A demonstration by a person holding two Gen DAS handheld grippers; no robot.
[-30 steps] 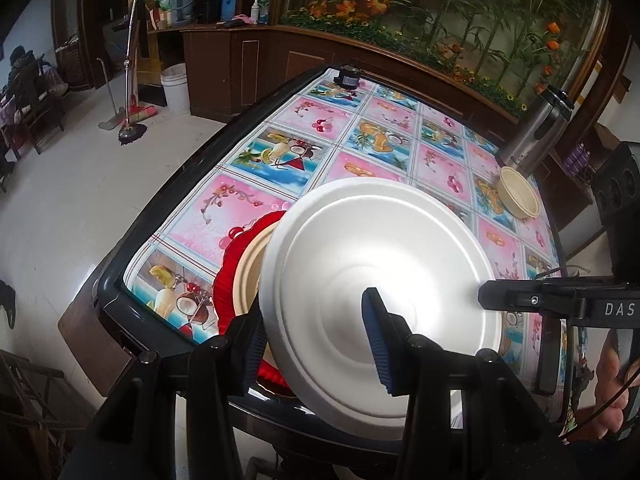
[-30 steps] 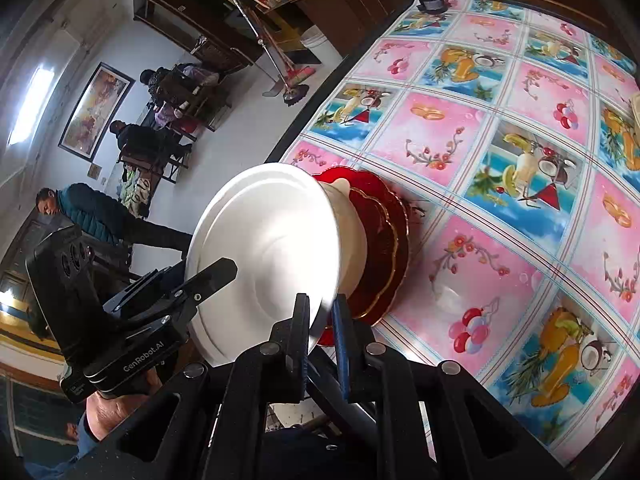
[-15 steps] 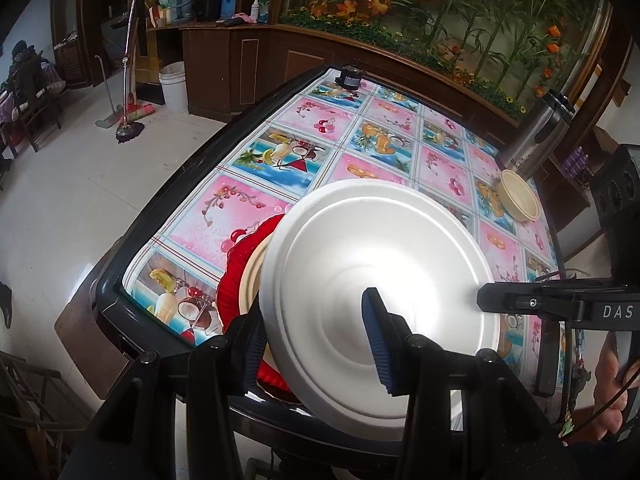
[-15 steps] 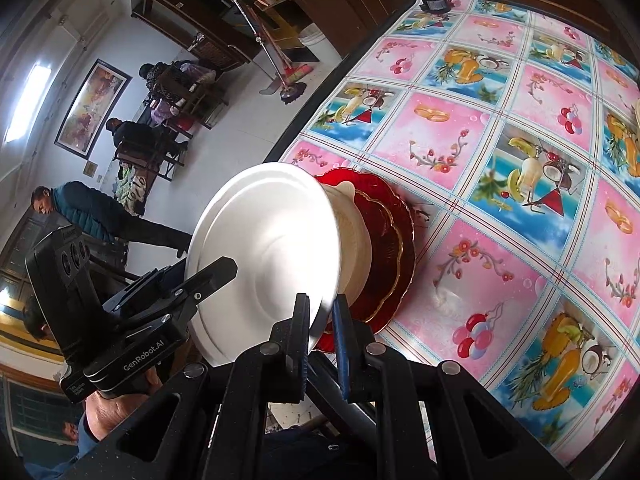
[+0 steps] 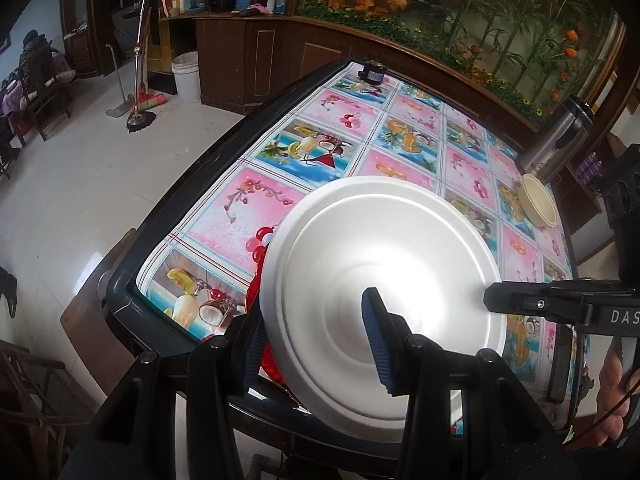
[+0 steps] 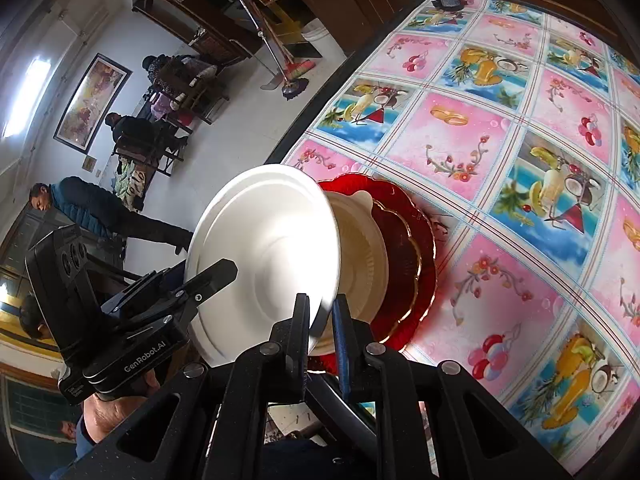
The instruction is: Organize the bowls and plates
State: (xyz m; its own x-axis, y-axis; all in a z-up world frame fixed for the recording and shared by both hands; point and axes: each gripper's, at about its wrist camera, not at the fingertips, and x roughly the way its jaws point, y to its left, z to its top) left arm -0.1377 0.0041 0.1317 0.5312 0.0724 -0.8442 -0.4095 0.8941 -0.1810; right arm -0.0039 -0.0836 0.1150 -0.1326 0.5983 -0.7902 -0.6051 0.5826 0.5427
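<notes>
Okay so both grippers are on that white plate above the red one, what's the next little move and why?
Probably lower the white plate a little further toward the cream bowl on the red plate. The right gripper pinches its rim and the left gripper straddles the opposite edge, yet the plate hangs tilted with a visible gap to the stack, so releasing now would likely drop it.

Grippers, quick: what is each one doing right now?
Left gripper: closed on the white plate, with its fingers on both faces.
Right gripper: pinching the same plate's rim.
</notes>
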